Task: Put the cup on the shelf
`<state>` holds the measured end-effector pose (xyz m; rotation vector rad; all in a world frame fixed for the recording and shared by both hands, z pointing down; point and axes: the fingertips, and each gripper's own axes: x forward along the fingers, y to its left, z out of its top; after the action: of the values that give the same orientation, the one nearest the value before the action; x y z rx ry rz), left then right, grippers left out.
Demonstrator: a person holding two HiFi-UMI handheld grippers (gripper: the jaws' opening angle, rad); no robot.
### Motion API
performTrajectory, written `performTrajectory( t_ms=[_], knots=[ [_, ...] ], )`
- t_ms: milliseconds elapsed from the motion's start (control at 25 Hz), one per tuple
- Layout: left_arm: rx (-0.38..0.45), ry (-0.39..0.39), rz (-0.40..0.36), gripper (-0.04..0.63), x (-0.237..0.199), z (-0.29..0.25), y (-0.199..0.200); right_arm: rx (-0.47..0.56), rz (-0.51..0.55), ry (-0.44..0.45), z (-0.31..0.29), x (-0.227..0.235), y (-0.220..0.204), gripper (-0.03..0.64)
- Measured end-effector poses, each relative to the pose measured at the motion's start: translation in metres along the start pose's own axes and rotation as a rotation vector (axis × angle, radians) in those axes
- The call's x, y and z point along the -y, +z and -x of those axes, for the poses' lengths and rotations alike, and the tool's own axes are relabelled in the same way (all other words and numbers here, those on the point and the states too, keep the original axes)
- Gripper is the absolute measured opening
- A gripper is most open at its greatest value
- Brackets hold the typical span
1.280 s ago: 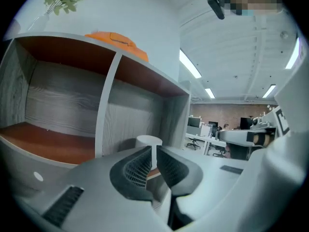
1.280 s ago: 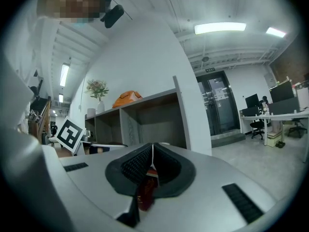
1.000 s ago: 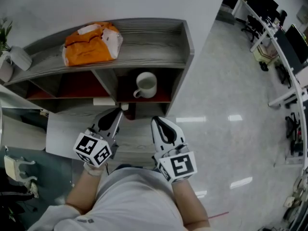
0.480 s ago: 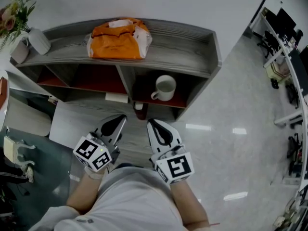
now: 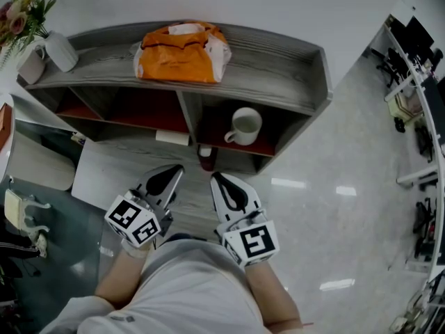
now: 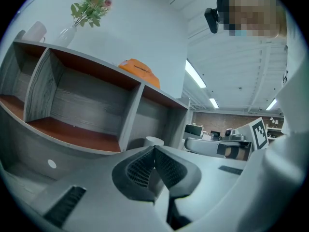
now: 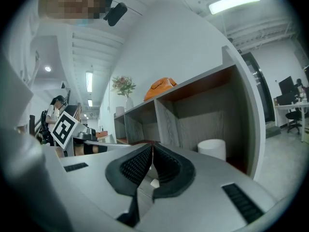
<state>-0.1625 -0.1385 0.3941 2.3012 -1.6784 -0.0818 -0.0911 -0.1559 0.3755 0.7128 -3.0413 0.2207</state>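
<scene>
Head view gives us the white ceramic cup (image 5: 246, 126) upright in the right-hand lower compartment of the grey wooden shelf (image 5: 278, 61). Our left gripper (image 5: 174, 172) and right gripper (image 5: 217, 181) hover before it, apart from the cup — both sets of fingers pressed together, holding nothing.

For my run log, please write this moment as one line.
white mug: in right compartment of shelf | left hand-held gripper: shut, empty | right hand-held gripper: shut, empty
</scene>
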Motion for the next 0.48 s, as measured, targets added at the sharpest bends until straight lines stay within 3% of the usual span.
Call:
performTrajectory(
  t_ms=[480],
  knots=[
    [-0.005,-0.010,0.001,0.017,0.0017,-0.0005,-0.0033,-0.002,0.001,-0.014,0.0036,0.0012,-0.0003,0.021]
  ],
)
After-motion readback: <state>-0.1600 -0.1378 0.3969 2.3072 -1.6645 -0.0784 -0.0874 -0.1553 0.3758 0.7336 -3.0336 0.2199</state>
